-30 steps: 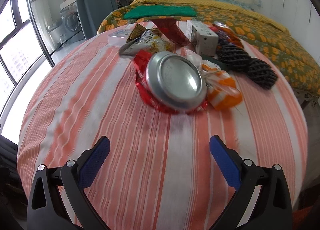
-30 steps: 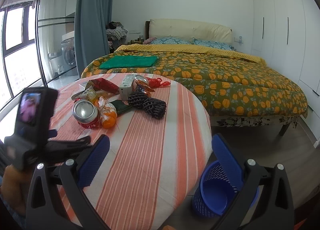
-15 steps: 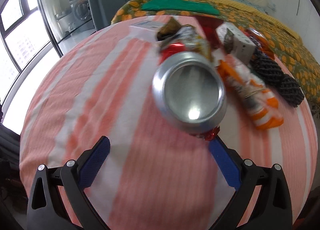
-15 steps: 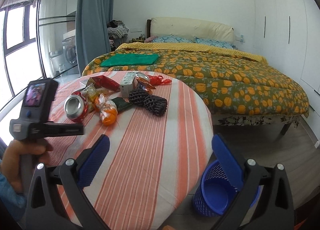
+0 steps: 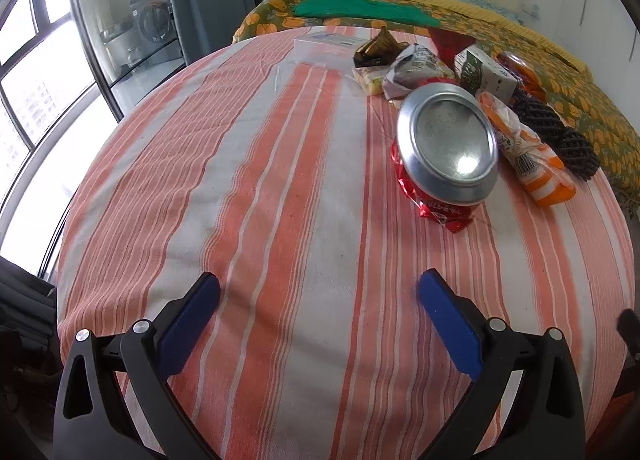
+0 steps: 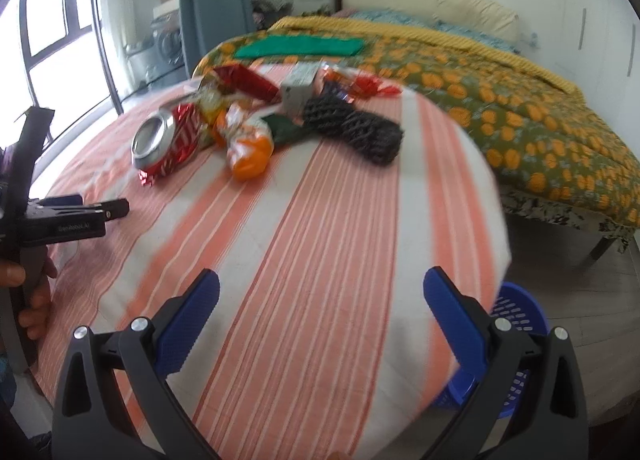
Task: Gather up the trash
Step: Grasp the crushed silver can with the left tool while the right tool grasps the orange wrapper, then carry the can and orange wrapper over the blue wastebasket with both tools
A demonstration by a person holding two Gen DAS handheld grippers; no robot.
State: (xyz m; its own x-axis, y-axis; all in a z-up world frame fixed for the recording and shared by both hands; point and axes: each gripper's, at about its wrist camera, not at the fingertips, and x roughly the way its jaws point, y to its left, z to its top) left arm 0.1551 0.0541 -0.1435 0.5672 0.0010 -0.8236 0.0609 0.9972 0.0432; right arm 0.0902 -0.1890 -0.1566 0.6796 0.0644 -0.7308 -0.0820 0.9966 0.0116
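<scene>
At the far left of the right wrist view a hand (image 6: pixel 24 292) held the left gripper (image 5: pixel 318 292) low over the near edge of the round table (image 5: pixel 280 164), which wore an orange-and-white striped cloth. Its blue pads stood wide apart with nothing between them, only bare cloth.

Ahead of it and a little to the right lay the trash, bunched on the far half of the table. Nearest was a crushed red can (image 5: pixel 448 148) on its side, its dull silver bottom facing the left gripper, its red wall dented and creased. Touching it on the right lay an orange-and-white wrapper (image 5: pixel 528 156) with a barcode. Behind the can sat a crumpled silver packet (image 5: pixel 416 68), a dark gold wrapper (image 5: pixel 378 48), a small white-and-green carton (image 5: pixel 486 74) and a flat white box (image 5: pixel 328 46). Farther right lay two black foam nets (image 5: pixel 560 132), touching each other.

The right gripper (image 6: pixel 320 296) hovered over the table's near right side, its pads spread wide and empty. Below the table's right edge a blue slotted basket (image 6: pixel 520 316) stood on the floor, partly hidden behind the gripper's right finger.
</scene>
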